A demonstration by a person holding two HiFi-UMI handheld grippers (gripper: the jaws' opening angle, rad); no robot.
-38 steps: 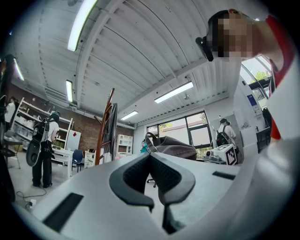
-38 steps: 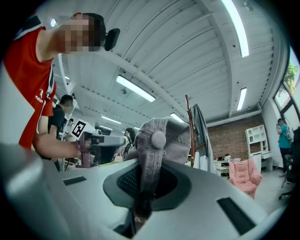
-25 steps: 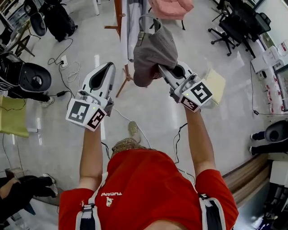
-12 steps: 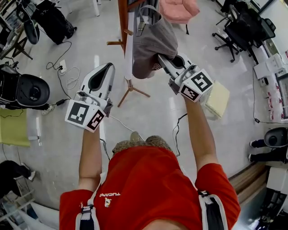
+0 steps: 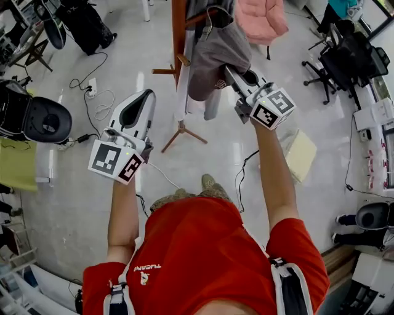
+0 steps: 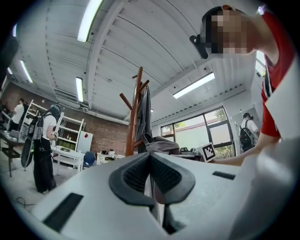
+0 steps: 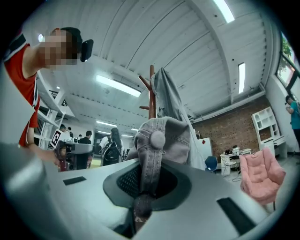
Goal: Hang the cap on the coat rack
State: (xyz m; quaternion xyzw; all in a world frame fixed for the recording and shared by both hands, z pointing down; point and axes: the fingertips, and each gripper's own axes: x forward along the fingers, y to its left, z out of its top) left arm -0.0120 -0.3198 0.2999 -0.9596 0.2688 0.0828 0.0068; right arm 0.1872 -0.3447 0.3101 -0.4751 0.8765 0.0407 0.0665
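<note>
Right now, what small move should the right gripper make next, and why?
Probably ease the cap toward the nearest peg: the right gripper holds it clamped beside the rack, but it isn't hooked on anything yet.

Upper centre: right gripper (image 5: pixel 229 71) pinching the grey cap (image 5: pixel 218 56), cap up against the wooden coat rack (image 5: pixel 179 37) at top of frame. Pale garment hanging on the rack. Left gripper (image 5: pixel 146 96) centre-left, clear of rack, nothing in it. Pink chair (image 5: pixel 261 18) upper right. Red shirt (image 5: pixel 203 258) fills bottom.
</note>
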